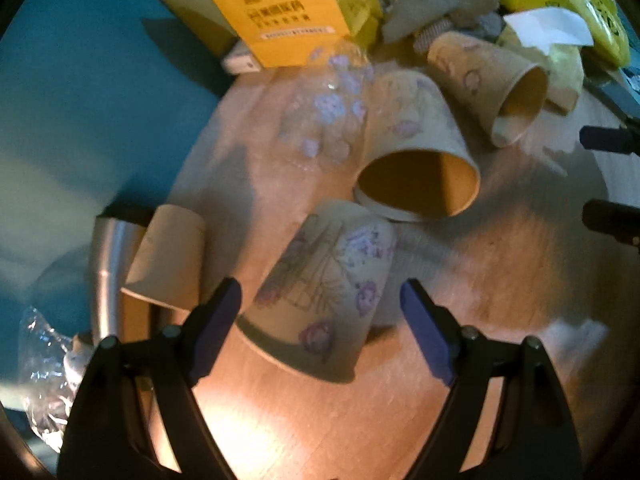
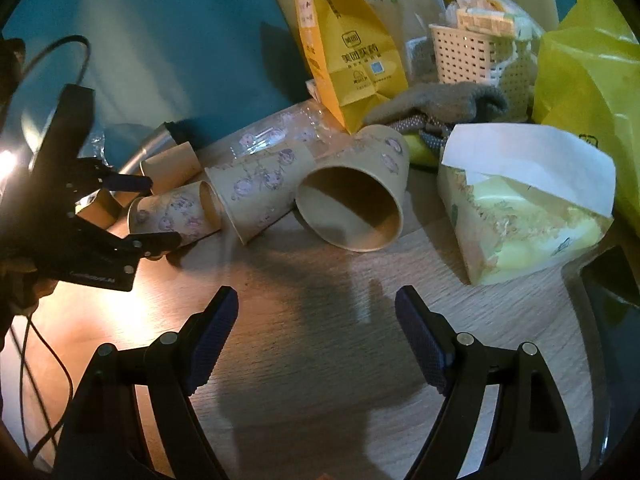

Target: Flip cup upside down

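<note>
Several flower-printed paper cups lie on their sides on the wooden table (image 1: 500, 280). In the left wrist view my left gripper (image 1: 320, 300) is open, its blue pads on either side of the nearest cup (image 1: 324, 296), whose base points away from the camera; I cannot tell if the pads touch it. Behind it lie a cup with its mouth toward me (image 1: 416, 160) and another (image 1: 492, 88). In the right wrist view my right gripper (image 2: 316, 312) is open and empty over bare table, short of a cup with its mouth toward it (image 2: 352, 204). The left gripper (image 2: 132, 216) shows at left around a small cup (image 2: 176, 212).
A clear printed plastic cup (image 1: 332, 96) lies behind the paper cups. Yellow paper bags (image 2: 344, 40), a perforated basket (image 2: 468, 48), a grey glove (image 2: 440, 100), a yellow plastic bag (image 2: 588, 80) and a wrapped food packet (image 2: 520, 200) crowd the back and right. A metal flask (image 1: 106, 256) lies left.
</note>
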`<state>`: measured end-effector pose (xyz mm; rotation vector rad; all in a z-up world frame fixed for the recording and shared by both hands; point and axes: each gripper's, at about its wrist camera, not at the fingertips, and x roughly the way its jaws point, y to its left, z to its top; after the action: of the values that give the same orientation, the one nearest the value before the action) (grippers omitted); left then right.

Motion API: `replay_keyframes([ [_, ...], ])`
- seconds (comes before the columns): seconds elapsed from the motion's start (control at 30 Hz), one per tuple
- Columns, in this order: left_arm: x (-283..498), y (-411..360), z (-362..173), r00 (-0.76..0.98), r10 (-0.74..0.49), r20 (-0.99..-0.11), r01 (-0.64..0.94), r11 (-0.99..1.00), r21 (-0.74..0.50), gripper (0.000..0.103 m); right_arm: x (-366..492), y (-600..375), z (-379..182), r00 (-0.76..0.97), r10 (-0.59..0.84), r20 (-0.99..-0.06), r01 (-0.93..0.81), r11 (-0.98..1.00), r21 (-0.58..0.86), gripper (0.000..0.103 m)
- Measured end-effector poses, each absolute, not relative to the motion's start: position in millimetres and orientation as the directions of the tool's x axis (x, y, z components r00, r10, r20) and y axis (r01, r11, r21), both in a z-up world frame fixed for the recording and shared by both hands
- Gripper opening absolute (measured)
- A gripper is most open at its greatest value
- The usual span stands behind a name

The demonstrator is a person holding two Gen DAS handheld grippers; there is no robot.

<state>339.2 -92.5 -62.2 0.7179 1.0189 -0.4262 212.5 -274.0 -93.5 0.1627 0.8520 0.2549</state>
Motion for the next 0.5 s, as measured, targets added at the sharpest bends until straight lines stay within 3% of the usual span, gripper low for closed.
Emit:
replay_keyframes([
  [0.1,344,-94,-68,0.445,0.002,-0.896,0.639,0.7,0.319,0.082,212,-273,-96,0.626,0.291,-0.724,-0.154,0.956,0.25,0.083],
  [0.17,343,-92,-69,0.442,0.005,-0.897,0.634,0.706,0.316,0.074,212,-272,-96,0.624,0.293,-0.725,-0.155,0.955,0.253,0.083],
  [0.5,307,-69,-53,0.392,-0.056,-0.918,0.552,0.813,0.186,0.068,186,-270,-86,0.632,0.335,-0.699,-0.187,0.941,0.282,0.083],
])
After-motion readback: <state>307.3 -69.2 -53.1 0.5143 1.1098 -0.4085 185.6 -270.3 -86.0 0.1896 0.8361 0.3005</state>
